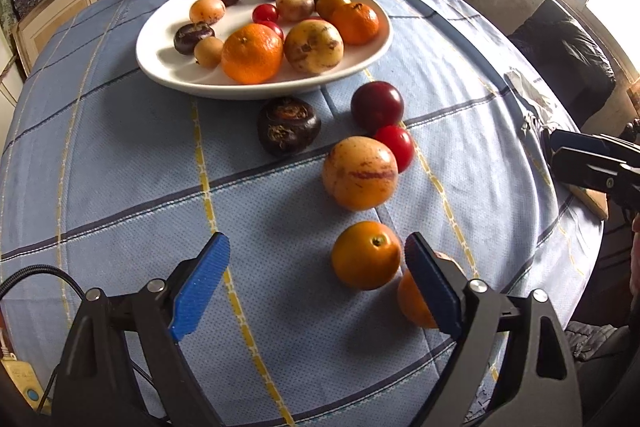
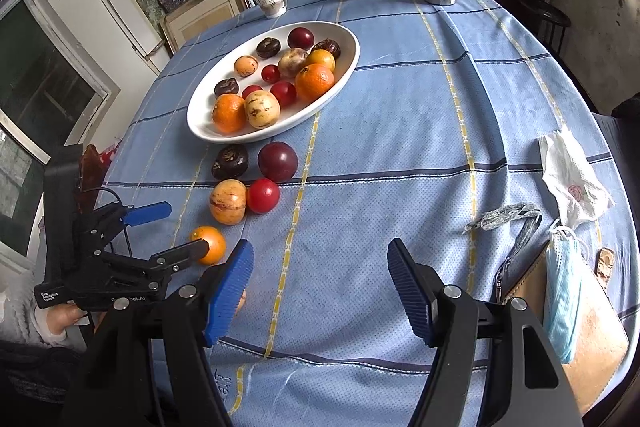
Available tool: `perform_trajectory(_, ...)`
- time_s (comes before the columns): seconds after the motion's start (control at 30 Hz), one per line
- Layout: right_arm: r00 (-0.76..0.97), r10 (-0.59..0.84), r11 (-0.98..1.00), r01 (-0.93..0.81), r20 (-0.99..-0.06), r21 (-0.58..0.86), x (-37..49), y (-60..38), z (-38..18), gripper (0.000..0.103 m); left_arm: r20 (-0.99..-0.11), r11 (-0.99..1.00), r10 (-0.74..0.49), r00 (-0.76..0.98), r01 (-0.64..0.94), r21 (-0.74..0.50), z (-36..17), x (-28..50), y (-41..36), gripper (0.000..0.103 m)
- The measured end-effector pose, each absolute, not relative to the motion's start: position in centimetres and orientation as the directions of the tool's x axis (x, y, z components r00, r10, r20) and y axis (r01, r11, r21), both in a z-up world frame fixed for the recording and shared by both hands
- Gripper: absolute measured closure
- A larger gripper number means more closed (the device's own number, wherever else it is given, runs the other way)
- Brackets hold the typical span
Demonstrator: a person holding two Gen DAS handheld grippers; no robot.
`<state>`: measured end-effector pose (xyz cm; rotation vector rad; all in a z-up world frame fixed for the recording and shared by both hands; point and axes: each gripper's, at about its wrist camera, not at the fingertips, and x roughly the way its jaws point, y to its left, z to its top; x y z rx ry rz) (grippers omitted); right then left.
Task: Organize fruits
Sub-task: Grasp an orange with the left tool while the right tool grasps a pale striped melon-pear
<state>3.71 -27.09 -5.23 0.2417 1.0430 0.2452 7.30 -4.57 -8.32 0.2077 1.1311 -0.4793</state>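
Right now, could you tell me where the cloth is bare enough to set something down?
Bare cloth lies between the plate and the mask, and left of the loose fruit in the left wrist view. It is crowded below the plate, from the chestnut to the orange.

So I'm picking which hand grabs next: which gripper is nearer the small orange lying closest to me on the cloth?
Left. The left gripper hangs open right over the small orange, one finger just beside it. The right gripper is open over bare cloth, further off to the orange's right.
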Motion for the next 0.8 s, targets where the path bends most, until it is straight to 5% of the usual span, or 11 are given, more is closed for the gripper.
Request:
perform_trajectory(0.33, 0.486, 0.294, 0.950, -0.055, -0.823, 0.307, 3.4, -28.0, -5.3, 0.033, -0.913, 0.854, -0.302, 0.274, 0.503, -0.132, -9.5, 7.5, -5.9, 0.044)
perform_trajectory(0.47, 0.481, 0.295, 0.950, -0.053, -0.825, 0.309, 3.5, -28.0, -5.5, 0.033, -0.910, 0.827, -0.328, 0.255, 0.543, -0.147, -9.5, 7.1, -6.9, 0.065)
perform_trajectory(0.8, 0.441, 0.342, 0.938, -0.108, -0.830, 0.329, 4.2, -26.4, -6.0, 0.033, -0.907, 0.873, -0.273, 0.320, 0.478, -0.094, -8.9, 7.5, -5.1, 0.066)
